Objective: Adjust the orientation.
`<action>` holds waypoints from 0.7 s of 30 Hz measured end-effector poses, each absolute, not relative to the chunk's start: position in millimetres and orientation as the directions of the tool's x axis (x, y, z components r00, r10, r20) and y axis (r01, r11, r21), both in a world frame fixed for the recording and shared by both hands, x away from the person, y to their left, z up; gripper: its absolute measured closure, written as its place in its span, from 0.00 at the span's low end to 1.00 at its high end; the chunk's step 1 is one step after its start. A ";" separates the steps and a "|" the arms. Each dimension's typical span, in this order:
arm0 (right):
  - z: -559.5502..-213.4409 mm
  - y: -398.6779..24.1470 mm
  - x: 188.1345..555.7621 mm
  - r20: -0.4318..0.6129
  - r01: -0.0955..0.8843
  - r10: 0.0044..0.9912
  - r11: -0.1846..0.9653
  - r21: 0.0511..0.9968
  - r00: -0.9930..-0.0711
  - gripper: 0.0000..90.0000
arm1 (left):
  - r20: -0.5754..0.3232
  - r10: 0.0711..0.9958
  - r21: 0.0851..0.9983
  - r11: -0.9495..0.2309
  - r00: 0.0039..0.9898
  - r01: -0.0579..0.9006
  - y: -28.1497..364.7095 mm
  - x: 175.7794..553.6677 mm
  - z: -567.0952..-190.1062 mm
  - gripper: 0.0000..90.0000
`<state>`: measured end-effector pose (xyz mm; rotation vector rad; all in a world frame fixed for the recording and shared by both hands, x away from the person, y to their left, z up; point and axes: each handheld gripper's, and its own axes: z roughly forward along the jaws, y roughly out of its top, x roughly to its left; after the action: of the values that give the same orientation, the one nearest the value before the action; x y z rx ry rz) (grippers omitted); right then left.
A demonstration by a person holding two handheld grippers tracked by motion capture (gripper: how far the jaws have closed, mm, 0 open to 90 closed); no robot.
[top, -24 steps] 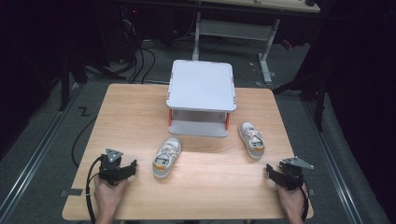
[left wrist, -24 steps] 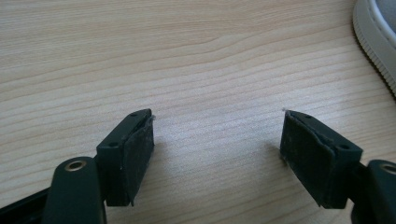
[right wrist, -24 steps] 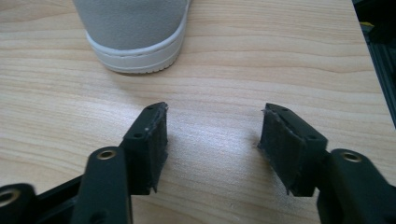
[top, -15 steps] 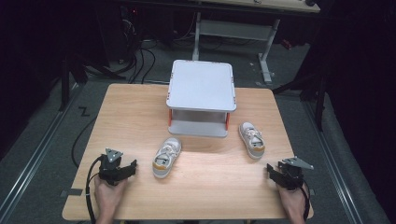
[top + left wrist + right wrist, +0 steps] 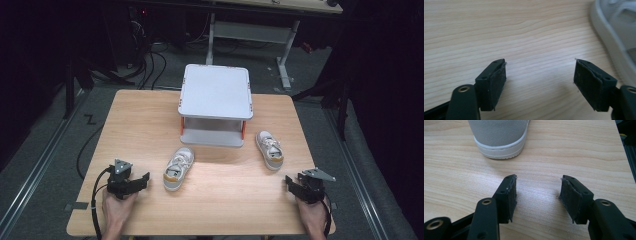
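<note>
- I see a pale grey low-top shoe with a tan heel patch (image 5: 178, 168) just beside my black left gripper (image 5: 142, 179).
- Ahead of my black right gripper (image 5: 291, 183): grey suede shoe with a white sole (image 5: 269, 149).
- Light wood-grain table (image 5: 145, 125).

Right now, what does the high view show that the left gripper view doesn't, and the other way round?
High view: the whole light wooden table, the grey two-tier shelf stand, the second small grey-and-white sneaker on the right, the right gripper, and both of the person's hands.

Left gripper view: a close look at the left gripper, its black jaws standing apart over bare wood with nothing between them.

Both: the tabletop, the left gripper, and the small grey-and-white sneaker nearest it, whose pale sole edge sits at the right of the left gripper view.
</note>
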<state>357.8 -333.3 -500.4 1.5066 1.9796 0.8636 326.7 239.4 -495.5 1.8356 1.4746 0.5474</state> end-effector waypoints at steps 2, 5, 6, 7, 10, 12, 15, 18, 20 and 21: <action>-500.4 -333.3 357.8 -0.016 0.645 0.965 0.187 0.741 -0.261 0.52 | -0.120 0.950 0.757 -0.099 0.287 0.646 233.3 322.5 -488.6 0.25; -500.4 -333.3 357.7 -0.016 0.646 0.966 0.186 0.740 -0.260 0.52 | -0.123 0.927 0.769 -0.137 0.354 0.625 220.5 310.2 -478.7 0.24; -500.4 -333.2 357.7 -0.016 0.646 0.966 0.186 0.740 -0.260 0.52 | -0.126 0.920 0.769 -0.145 0.371 0.622 217.0 306.5 -476.8 0.22; -500.4 -333.3 357.7 -0.016 0.646 0.965 0.186 0.741 -0.260 0.52 | -0.133 0.912 0.774 -0.148 0.387 0.615 213.0 303.1 -475.5 0.21; -500.4 -333.3 357.7 -0.016 0.646 0.965 0.186 0.741 -0.260 0.52 | -0.138 0.899 0.777 -0.162 0.416 0.609 205.1 297.0 -472.6 0.18; -500.4 -333.2 357.7 -0.016 0.646 0.966 0.186 0.740 -0.259 0.52 | -0.135 0.888 0.776 -0.181 0.440 0.604 194.1 292.9 -469.3 0.18; -500.4 -333.2 357.6 -0.017 0.646 0.966 0.186 0.740 -0.259 0.52 | -0.131 0.879 0.774 -0.197 0.458 0.602 184.0 293.2 -467.3 0.16; -500.4 -333.2 357.6 -0.017 0.646 0.966 0.186 0.740 -0.258 0.52 | -0.119 0.880 0.762 -0.215 0.459 0.610 170.5 298.5 -468.4 0.16; -500.4 -333.2 357.6 -0.017 0.646 0.966 0.185 0.740 -0.257 0.52 | -0.123 0.883 0.753 -0.215 0.454 0.622 163.7 303.6 -471.1 0.16; -500.4 -333.2 357.5 -0.018 0.647 0.966 0.185 0.740 -0.256 0.52 | -0.125 0.884 0.748 -0.215 0.451 0.628 161.0 306.5 -472.8 0.16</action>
<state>357.5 -333.2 -500.4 1.5079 1.9758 0.8582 306.5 161.0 -472.8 1.9418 1.2670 0.4271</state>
